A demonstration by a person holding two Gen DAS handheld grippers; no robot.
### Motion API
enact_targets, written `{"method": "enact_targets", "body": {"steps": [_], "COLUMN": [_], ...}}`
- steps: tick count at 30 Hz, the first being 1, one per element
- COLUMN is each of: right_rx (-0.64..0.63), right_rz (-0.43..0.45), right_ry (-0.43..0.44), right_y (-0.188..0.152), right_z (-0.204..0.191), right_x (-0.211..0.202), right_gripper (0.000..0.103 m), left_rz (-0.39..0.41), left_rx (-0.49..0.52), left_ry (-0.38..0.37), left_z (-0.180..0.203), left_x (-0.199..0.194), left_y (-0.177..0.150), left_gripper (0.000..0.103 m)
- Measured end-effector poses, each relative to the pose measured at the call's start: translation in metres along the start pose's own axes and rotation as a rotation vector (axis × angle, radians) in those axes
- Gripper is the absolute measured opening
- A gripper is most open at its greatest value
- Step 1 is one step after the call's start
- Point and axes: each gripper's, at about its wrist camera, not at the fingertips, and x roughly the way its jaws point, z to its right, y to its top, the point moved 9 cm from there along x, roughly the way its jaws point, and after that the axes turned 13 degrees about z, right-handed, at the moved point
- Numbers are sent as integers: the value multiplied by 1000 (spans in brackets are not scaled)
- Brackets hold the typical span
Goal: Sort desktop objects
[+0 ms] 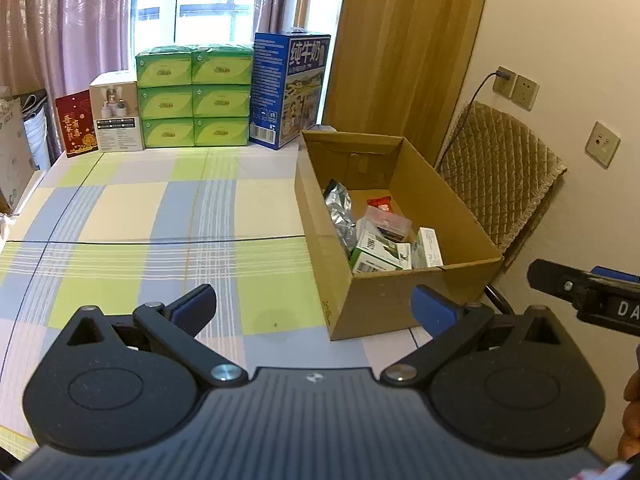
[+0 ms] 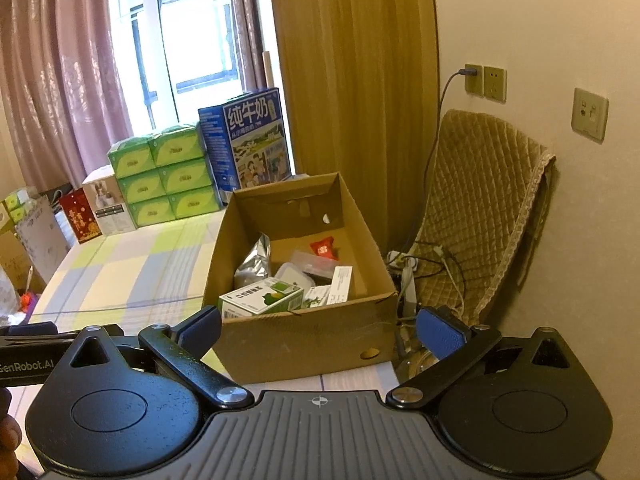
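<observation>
Both tongs gape wide and hold nothing: the left tongs (image 1: 314, 308) over the checked desk (image 1: 160, 216), the right tongs (image 2: 320, 330) just before the cardboard box (image 2: 304, 344). That box lies ahead and right of the left pair, dead ahead of the right, which is nearer. Inside lie a green carton (image 2: 262, 300), a silver pouch (image 2: 254, 264) and a red packet (image 2: 323, 249); the cloth before it looks bare.
</observation>
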Motion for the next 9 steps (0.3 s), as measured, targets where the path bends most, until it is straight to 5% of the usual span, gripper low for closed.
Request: {"method": "enact_targets", "body": {"steps": [9], "right_rx": [-2], "right_rz": [-10], "right_ry": [-9], "right_y": [-5], "right_z": [6], "right_x": [2], "right_gripper": [101], "left_rz": [21], "left_rx": [30], "left_ry": [-12], "left_z": [9], "left_x": [4], "left_y": [1], "left_gripper": [102]}}
